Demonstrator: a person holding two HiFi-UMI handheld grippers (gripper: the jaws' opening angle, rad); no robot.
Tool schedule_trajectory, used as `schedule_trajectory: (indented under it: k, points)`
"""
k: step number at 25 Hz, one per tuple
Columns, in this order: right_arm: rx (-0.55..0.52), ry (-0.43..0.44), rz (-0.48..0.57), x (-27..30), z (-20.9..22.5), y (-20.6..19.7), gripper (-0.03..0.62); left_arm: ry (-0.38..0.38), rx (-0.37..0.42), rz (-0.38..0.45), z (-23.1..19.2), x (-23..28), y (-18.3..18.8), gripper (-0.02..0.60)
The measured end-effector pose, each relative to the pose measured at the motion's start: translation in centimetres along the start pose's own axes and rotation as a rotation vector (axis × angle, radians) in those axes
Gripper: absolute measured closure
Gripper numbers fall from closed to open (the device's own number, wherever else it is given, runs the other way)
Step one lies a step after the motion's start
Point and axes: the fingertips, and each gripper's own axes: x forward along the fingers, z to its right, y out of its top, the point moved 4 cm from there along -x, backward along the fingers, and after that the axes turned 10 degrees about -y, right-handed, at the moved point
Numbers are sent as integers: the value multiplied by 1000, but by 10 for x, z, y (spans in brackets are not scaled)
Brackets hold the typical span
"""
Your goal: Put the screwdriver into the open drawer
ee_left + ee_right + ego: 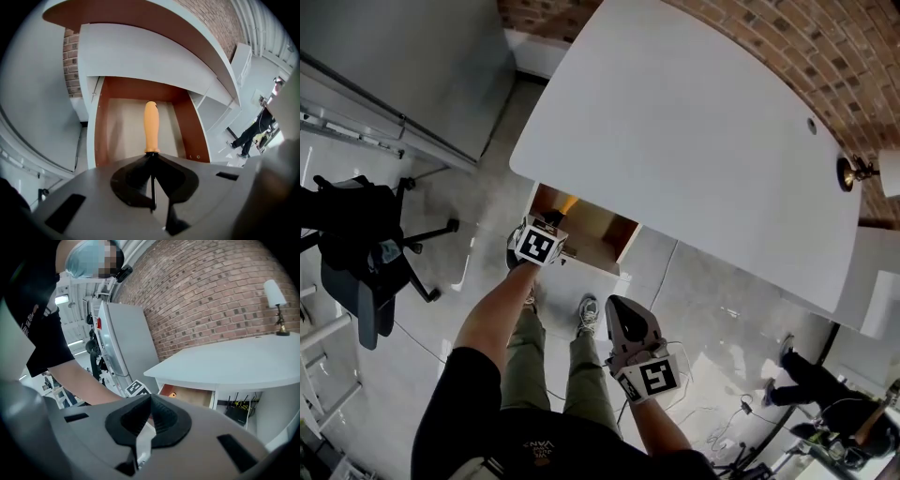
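Brick wall (211, 296) behind, white desk (694, 141) in front, its drawer (101, 136) pulled open. Over the drawer's bare floor hangs the screwdriver (151, 126), orange handle pointing inward, thin shaft pinched in the left gripper (151, 157); that arm reaches straight forward. Only the left gripper view shows the drawer's inside. Back near the body, the right gripper (625, 311) has its 2 jaws pressed together on nothing. Shirt print is too small to read.

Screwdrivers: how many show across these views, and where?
1. The screwdriver is clamped in the left hand-held gripper, its orange handle reaching over the open drawer. None other shows, though part of the drawer is hidden.
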Motion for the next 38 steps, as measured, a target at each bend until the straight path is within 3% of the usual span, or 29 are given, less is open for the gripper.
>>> schedule_trajectory:
  k: [4,10,30,38]
  points:
    - [-4,-9,-5,0,8,-10,597,-2,95,-48,-3,20,2,560]
    - [15,-20,-11,6,12,-23,597,11,227,-183,-11,46,-6,560]
    - [41,-27,22,42,35,-35,597,-27,152,-499,-21,91,-24,560]
    - [53,-27,2,35,39,-43,597,-28,137,-541,-20,94,-32,560]
